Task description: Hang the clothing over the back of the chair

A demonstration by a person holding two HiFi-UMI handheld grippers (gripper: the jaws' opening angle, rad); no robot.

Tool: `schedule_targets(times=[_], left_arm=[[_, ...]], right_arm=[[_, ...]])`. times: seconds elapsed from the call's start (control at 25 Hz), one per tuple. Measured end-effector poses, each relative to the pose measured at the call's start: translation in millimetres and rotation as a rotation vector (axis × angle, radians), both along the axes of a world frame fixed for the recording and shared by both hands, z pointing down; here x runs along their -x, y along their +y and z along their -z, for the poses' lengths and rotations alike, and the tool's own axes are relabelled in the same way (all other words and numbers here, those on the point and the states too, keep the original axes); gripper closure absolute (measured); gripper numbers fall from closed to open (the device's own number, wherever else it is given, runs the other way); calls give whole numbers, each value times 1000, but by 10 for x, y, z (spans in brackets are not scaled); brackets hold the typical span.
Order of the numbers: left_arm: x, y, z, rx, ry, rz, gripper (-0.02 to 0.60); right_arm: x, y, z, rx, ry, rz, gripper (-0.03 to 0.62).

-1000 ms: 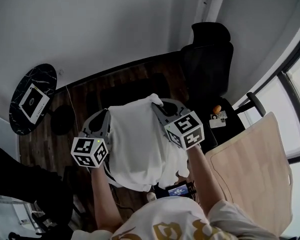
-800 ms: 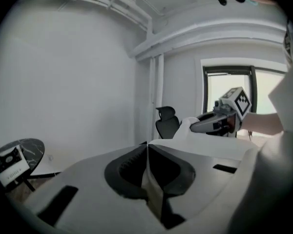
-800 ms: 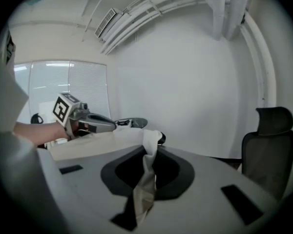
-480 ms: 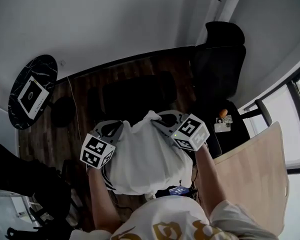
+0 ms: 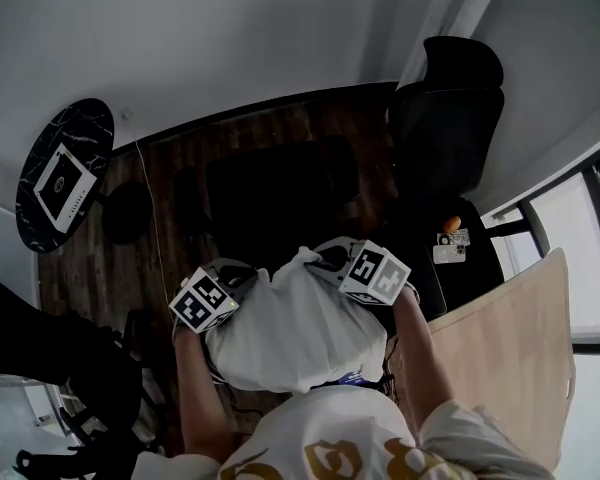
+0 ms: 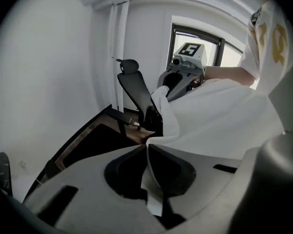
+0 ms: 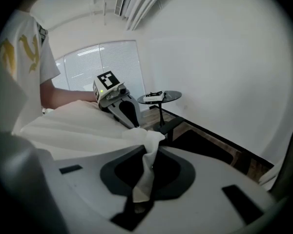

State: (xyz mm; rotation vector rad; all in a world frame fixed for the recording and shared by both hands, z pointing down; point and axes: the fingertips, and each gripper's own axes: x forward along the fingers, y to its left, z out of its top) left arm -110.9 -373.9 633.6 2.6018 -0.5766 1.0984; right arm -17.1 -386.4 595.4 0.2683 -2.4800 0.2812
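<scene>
Between two grippers [image 5: 242,271] [image 5: 326,255], one garment [image 5: 290,328], right fingers [image 7: 205,179] opening

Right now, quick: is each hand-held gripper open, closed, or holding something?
Left hand-held gripper: closed on the white garment.
Right hand-held gripper: jaws opening, with the white garment pinched between them.

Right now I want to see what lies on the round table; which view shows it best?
The head view: it looks down on the whole table, with a flat white item on it. The right gripper view shows it small and edge-on. The left gripper view doesn't clearly show it.
</scene>
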Motion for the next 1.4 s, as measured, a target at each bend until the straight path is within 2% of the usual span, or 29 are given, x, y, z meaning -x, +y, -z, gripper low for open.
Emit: schedule_targets(times=[0.12,0.28,0.4,0.52,0.64,0.8,0.96,1.0,1.04,1.08,1.32,1.4], left_arm=[[-11,114,-123,119,10,-38,552],[-51,390,-348,306,-41,-122,552],[-71,476,-419,392,-59,-164,552],[-48,482,-438,443,-43,-150,549],[-35,454,-432,471,-21,-122,529],[-12,421,-422,495,-30,-113,515],[42,380,-396,488,-46,-91,480],[63,371,-400,491,-52,-79,457],[86,361,-405,493,-57,-67,372],[109,348,-403,488,-60,-56,350],[170,219,-230,407,-39,-5,333],[168,172,-145,367,-28,5,333]], right_arm=[[11,88,-150,49,51,74,546],[-16,296,-363,96,177,198,540],[-25,411,-482,148,233,275,540],[-32,499,-568,227,267,326,540],[-75,516,-591,264,309,356,532],[-77,486,-590,243,362,381,494],[-28,406,-514,216,346,374,480],[-29,387,-490,211,346,368,479],[-38,374,-472,206,351,364,472],[-47,369,-461,201,357,361,459],[-89,297,-366,156,357,296,373],[-102,222,-282,108,343,261,372]])
